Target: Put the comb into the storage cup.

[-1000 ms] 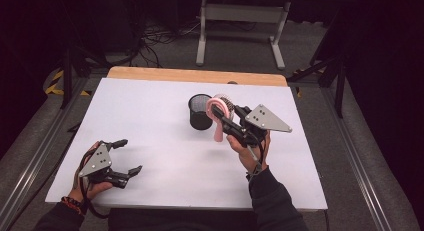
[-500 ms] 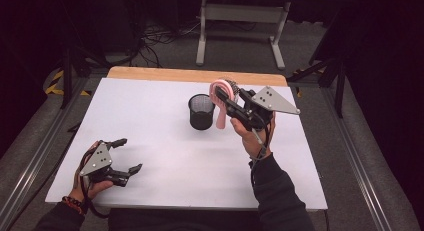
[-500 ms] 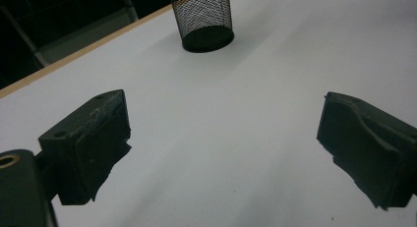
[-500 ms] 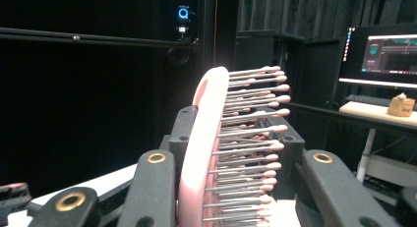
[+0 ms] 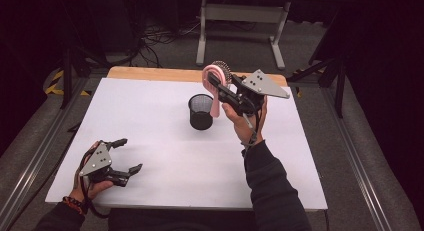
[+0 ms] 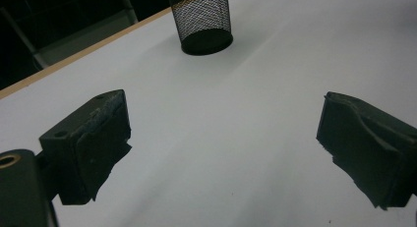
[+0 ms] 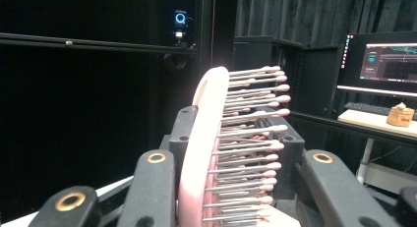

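Note:
A pink hairbrush [image 5: 216,73] with metal bristles is held up in the air, its handle hanging down just right of a black mesh cup [image 5: 201,111] that stands upright on the white table top [image 5: 150,101]. My right gripper [image 5: 216,82] is shut on the brush's head, above and to the right of the cup. In the right gripper view the brush [image 7: 206,153] stands edge-on between the jaws of that gripper [image 7: 236,138], bristles pointing right. My left gripper [image 5: 131,154] rests at the front left, open with nothing in it. From it [image 6: 223,148] the cup [image 6: 201,18] shows farther off.
A wooden strip [image 5: 150,73] runs along the table's far edge. Beyond it on the floor stand a grey metal frame [image 5: 240,11] and cables. Metal rails flank the table on both sides. A lit monitor [image 7: 383,60] shows far off in the right gripper view.
My right gripper has risen and moved toward the far side of the table with the brush in it. The left gripper and the cup have stayed put.

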Action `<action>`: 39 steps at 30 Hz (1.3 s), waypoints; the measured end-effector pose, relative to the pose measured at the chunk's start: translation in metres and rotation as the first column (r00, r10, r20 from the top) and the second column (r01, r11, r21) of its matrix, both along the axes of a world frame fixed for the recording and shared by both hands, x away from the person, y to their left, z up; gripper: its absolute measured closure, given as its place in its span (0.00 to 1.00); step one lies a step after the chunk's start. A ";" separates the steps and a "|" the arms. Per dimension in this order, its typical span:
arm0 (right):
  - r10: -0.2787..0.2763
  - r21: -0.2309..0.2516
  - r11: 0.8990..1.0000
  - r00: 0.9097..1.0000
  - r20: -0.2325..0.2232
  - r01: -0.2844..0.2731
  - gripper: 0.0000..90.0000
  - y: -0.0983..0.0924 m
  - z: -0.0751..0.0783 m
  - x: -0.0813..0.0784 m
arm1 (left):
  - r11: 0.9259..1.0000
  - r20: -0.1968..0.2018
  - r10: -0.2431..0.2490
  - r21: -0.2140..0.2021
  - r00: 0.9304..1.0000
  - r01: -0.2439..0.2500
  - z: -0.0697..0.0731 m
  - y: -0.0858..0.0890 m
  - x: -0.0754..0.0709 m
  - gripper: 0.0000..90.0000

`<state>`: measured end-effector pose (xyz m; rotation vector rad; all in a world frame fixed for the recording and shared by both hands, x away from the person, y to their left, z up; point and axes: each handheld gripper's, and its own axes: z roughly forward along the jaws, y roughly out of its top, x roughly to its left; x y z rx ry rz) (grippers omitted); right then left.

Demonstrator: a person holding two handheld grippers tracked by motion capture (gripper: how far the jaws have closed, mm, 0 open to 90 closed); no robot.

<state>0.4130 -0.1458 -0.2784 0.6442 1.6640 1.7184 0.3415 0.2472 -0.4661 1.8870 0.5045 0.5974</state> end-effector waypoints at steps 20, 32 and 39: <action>-0.046 0.005 0.999 0.999 -0.013 0.046 0.70 0.015 -0.002 0.034 | 1.000 0.001 -0.005 -0.007 1.000 0.005 0.000 0.000 0.001 0.08; -0.063 -0.004 0.998 0.998 -0.010 0.063 0.70 0.024 -0.006 0.047 | 1.000 -0.002 -0.013 -0.008 1.000 0.013 0.000 0.001 0.001 0.08; -0.067 0.008 0.998 0.997 -0.031 0.067 0.70 0.026 -0.014 0.056 | 1.000 0.001 -0.009 -0.016 1.000 0.009 0.000 0.002 0.002 0.08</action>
